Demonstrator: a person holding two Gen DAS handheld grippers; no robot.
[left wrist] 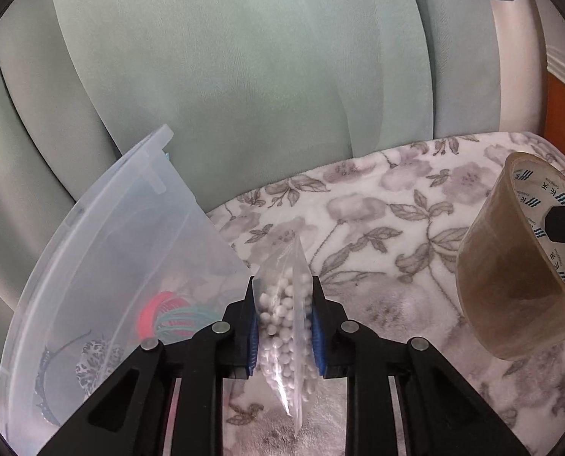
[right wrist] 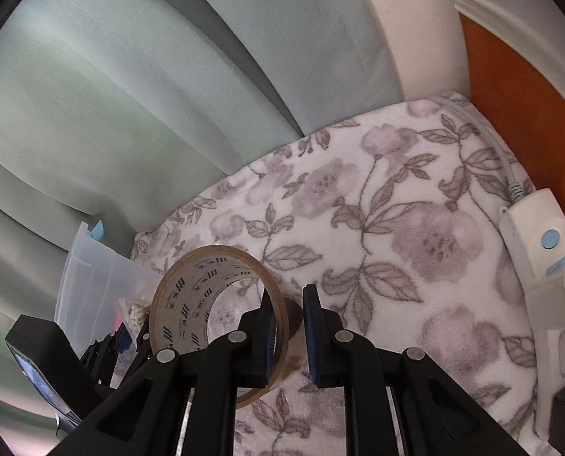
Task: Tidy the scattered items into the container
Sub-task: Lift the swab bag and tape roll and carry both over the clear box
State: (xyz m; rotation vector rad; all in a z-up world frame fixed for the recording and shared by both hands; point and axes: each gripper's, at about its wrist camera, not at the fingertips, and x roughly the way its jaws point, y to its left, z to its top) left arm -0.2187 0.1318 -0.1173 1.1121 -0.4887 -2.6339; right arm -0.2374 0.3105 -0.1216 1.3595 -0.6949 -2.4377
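While both grippers hold items above the floral blanket, the bin sits at its left edge, against the green curtain.

Bin: clear plastic, open mouth tilted toward the camera, coloured bits inside. Tape roll: brown, on edge, hole facing the left gripper; one side of its ring is clamped between the pads of the right gripper, which points steeply down. Bag: clear, filled with white beads, long axis upright, pinched at mid-height by the left gripper, angled down, just right of the bin.
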